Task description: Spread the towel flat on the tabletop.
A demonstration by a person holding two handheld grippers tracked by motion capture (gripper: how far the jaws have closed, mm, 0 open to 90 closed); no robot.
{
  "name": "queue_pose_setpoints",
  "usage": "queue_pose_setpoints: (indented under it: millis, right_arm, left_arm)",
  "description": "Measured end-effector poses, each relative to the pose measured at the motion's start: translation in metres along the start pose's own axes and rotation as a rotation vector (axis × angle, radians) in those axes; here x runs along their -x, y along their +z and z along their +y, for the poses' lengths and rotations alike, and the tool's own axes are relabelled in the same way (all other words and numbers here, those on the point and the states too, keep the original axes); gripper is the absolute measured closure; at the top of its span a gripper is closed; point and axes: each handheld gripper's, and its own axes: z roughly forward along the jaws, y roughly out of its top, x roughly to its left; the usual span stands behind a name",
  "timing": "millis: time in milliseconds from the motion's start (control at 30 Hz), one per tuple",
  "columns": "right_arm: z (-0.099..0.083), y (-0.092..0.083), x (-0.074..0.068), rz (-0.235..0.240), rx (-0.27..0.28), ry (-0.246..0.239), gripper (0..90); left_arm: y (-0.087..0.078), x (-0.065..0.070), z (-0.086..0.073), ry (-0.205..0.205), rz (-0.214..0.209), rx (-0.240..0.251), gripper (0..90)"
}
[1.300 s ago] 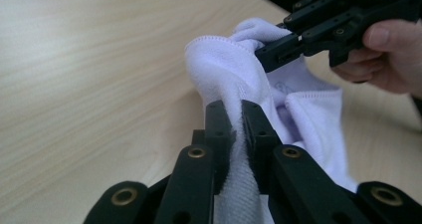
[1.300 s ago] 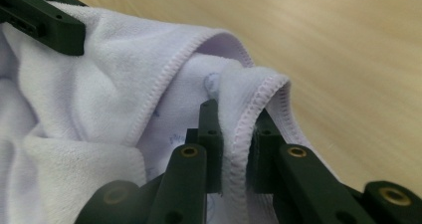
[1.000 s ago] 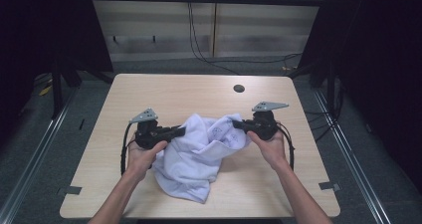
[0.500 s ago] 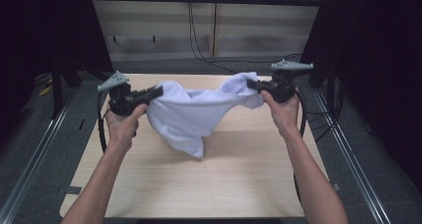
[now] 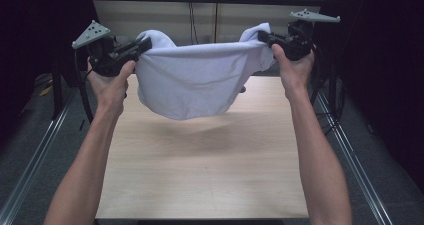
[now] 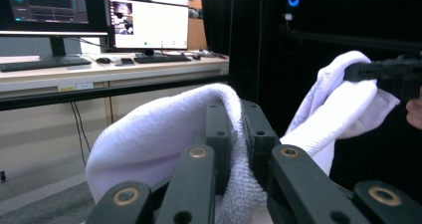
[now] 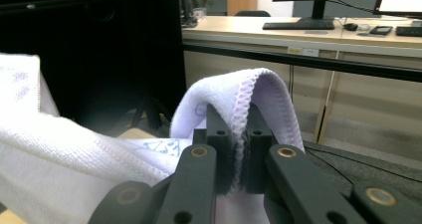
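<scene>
Grippers (image 5: 142,46) (image 5: 264,36) with towel (image 5: 200,77) above bare table (image 5: 210,155).

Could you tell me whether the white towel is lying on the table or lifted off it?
Lifted: the white terry towel hangs clear above the wooden table.

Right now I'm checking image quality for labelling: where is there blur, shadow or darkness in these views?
High view: sharp; the towel casts a soft shadow on the table; both sides fall into darkness. Left gripper view: the jaws are soft up close and the monitor is overbright. Right gripper view: the towel's near fold at left is blurred, while its hem between the jaws is crisp.
</scene>
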Motion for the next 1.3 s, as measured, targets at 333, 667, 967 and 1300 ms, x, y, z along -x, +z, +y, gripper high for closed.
queue_pose_setpoints:
  millis: [333,667,967,1300]
  right_arm:
    - [-0.135,-0.041,-0.013,0.096,-0.233,-0.005,85.3]
    - [-0.270,-0.103,-0.064,0.276,-0.481,0.007,70.8]
    - [-0.254,-0.148,-0.034,0.237,-0.306,0.133,57.3]
    - [-0.299,-0.102,-0.015,0.084,-0.614,0.056,52.5]
  left_arm:
    - [-0.032,0.034,-0.126,-0.061,-0.126,-0.190,84.4]
    - [-0.084,0.060,-0.218,-0.118,-0.114,-0.385,82.1]
    - [-0.117,0.058,-0.223,-0.119,-0.147,-0.392,67.3]
    - [-0.083,0.037,-0.214,-0.114,-0.118,-0.395,51.8]
